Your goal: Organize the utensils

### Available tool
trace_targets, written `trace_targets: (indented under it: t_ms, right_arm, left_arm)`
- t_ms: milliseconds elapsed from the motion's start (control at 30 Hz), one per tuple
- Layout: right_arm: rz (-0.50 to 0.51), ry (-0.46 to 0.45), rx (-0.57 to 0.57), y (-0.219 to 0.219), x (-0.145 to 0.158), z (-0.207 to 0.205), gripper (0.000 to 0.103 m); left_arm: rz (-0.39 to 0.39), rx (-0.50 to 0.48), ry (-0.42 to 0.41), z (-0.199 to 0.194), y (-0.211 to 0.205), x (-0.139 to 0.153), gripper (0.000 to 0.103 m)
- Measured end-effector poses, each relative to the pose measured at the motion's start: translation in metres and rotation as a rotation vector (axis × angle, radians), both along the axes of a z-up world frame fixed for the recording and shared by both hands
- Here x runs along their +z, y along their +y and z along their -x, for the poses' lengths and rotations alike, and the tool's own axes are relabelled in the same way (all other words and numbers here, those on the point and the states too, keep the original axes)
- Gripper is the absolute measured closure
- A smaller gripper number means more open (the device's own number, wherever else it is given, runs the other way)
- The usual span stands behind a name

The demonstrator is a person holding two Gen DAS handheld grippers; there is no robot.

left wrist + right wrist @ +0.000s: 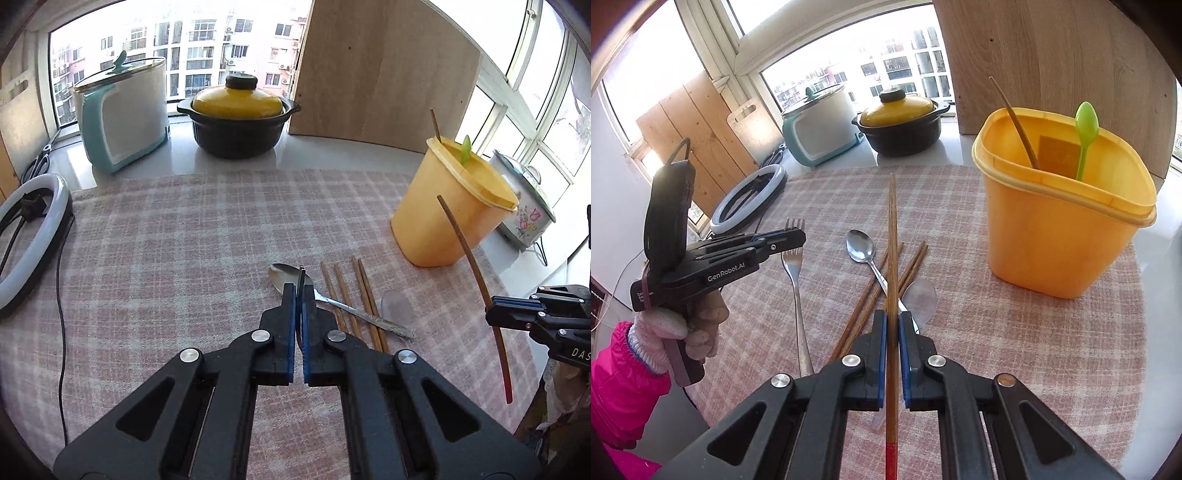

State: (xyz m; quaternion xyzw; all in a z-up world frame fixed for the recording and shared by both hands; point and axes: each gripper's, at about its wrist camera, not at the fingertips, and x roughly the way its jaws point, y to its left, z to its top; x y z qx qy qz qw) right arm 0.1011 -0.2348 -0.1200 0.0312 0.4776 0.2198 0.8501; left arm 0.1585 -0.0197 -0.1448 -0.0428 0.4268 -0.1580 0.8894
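A single chopstick [892, 258] is clamped between the nearly closed jaws of the right gripper [892, 317] and is pointed toward 12 o'clock. The yellow tub [1060, 236], with one chopstick and a green spoon [1085, 133] stood inside, is seen at 2 o'clock. A fork [301, 282] is pinched edge-on in the closed jaws of the left gripper [299, 291]. On the checked cloth [166, 240], a metal spoon [291, 277] and loose chopsticks [364, 299] are laid together.

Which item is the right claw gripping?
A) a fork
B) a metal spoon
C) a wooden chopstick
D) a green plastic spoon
C: the right claw is shut on a wooden chopstick, while the metal spoon lies on the cloth.
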Motion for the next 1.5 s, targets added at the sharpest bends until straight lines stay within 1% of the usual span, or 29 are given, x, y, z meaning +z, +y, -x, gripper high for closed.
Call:
trace_targets:
  t_ms: [167,500,633,767,900,1033,1233,1400,1500]
  right_arm:
    - [-0.027,-0.037,-0.028,-0.009,0.014,0.0,0.099]
    - [-0.075,-0.131,-0.108,-0.039,0.052,-0.002,0.099]
    - [-0.098,-0.168,-0.149,-0.054,0.067,-0.01,0.099]
    - [-0.103,-0.203,-0.182,-0.067,0.08,-0.022,0.099]
    - [-0.098,-0.231,-0.218,-0.082,0.091,-0.036,0.099]
    - [-0.101,-0.251,-0.261,-0.098,0.1,-0.052,0.099]
    - [-0.101,-0.275,-0.299,-0.116,0.109,-0.072,0.099]
    - [-0.111,-0.285,-0.323,-0.125,0.111,-0.086,0.099]
    - [-0.113,-0.294,-0.336,-0.128,0.112,-0.093,0.099]
  left_arm:
    - [0.011,0.005,-0.069,0.01,-0.001,0.028,0.103]
    - [0.082,-0.011,-0.176,0.026,-0.012,0.08,0.103]
    - [0.107,-0.031,-0.222,0.025,-0.024,0.101,0.103]
    - [0.122,-0.043,-0.252,0.016,-0.038,0.115,0.103]
    - [0.127,-0.057,-0.276,0.005,-0.053,0.125,0.103]
    - [0.155,-0.059,-0.285,-0.009,-0.066,0.134,0.103]
    - [0.165,-0.041,-0.314,-0.033,-0.083,0.146,0.103]
    - [0.185,-0.019,-0.313,-0.052,-0.093,0.147,0.103]
    - [0.183,-0.009,-0.309,-0.06,-0.097,0.145,0.103]
